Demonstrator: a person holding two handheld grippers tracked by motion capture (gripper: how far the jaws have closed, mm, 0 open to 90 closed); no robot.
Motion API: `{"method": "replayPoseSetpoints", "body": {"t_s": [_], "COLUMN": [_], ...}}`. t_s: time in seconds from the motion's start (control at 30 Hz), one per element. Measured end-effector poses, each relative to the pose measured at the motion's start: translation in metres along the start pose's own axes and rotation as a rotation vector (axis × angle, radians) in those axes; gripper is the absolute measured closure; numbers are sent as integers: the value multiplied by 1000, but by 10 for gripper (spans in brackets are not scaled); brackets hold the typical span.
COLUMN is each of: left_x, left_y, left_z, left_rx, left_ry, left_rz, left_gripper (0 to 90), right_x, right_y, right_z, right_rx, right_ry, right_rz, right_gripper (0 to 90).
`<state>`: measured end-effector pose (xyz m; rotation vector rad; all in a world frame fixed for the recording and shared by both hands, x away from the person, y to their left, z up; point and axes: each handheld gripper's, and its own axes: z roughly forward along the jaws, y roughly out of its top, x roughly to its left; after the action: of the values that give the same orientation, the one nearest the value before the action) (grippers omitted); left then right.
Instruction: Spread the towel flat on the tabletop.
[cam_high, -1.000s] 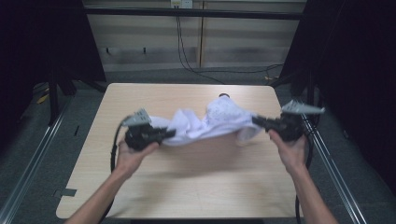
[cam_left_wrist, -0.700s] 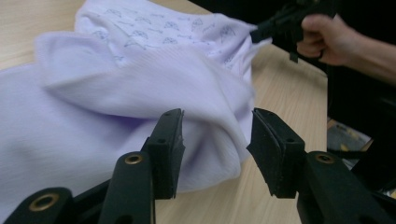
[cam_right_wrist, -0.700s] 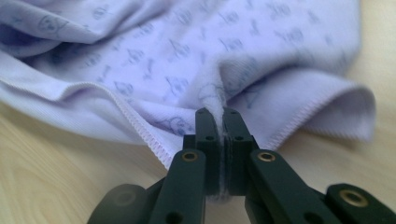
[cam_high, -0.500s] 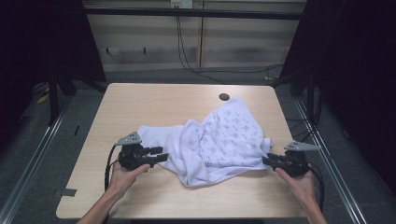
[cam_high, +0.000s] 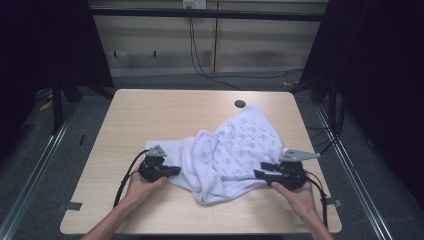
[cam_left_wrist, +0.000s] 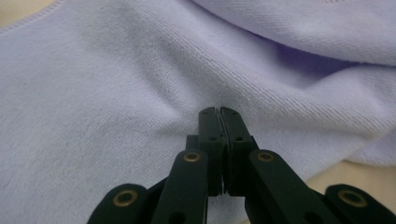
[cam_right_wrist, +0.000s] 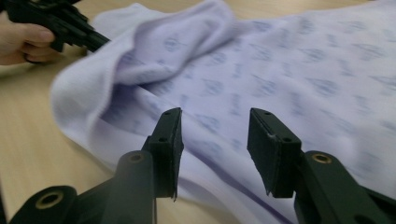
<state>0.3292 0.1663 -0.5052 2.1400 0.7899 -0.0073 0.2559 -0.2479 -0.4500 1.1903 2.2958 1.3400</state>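
Observation:
A white towel (cam_high: 235, 150) with a pale blue pattern lies rumpled on the wooden table (cam_high: 150, 115), partly folded over itself. My left gripper (cam_high: 176, 171) rests at its left edge. Its jaws have just closed and are shut (cam_left_wrist: 219, 111), tips against the plain terry side of the towel (cam_left_wrist: 116, 93), with no cloth visibly pinched. My right gripper (cam_high: 259, 169) sits at the towel's near right edge. Its jaws have just been opening and stand apart (cam_right_wrist: 215, 114), with nothing between the pads. The patterned towel (cam_right_wrist: 280, 70) lies just beyond them. The left gripper (cam_right_wrist: 103, 44) is visible far off.
A small dark round hole (cam_high: 240, 104) marks the table near its far edge, just past the towel's far corner. Metal rails (cam_high: 45, 150) run along both sides of the table. Cables (cam_high: 200, 55) hang against the back wall. Bare wood (cam_high: 140, 115) lies to the left.
A second ago the towel hung stretched between both grippers above the table. Both hands came down and toward the near edge, the towel settled onto the table, and the right jaws opened.

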Motion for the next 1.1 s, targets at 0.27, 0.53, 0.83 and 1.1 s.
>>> {"method": "replayPoseSetpoints", "body": {"t_s": [0.27,0.53,0.83,1.1], "left_x": [-40,-20,-7,-16], "left_y": [-20,-23,-30,-29], "left_z": [-14,-42,-38,-34], "left_rx": [77,-50,-12,11], "left_ry": [-117,-37,74,3], "left_rz": [-56,-77,-64,-56], "left_gripper": [876,736,729,704], "right_x": [49,77,57,2], "right_y": [29,47,30,-35], "right_z": [65,130,79,-2], "right_rx": [48,148,93,141], "right_ry": [161,243,138,-47], "right_rz": [-81,-123,-105,11], "right_gripper": [550,504,896,896]}}
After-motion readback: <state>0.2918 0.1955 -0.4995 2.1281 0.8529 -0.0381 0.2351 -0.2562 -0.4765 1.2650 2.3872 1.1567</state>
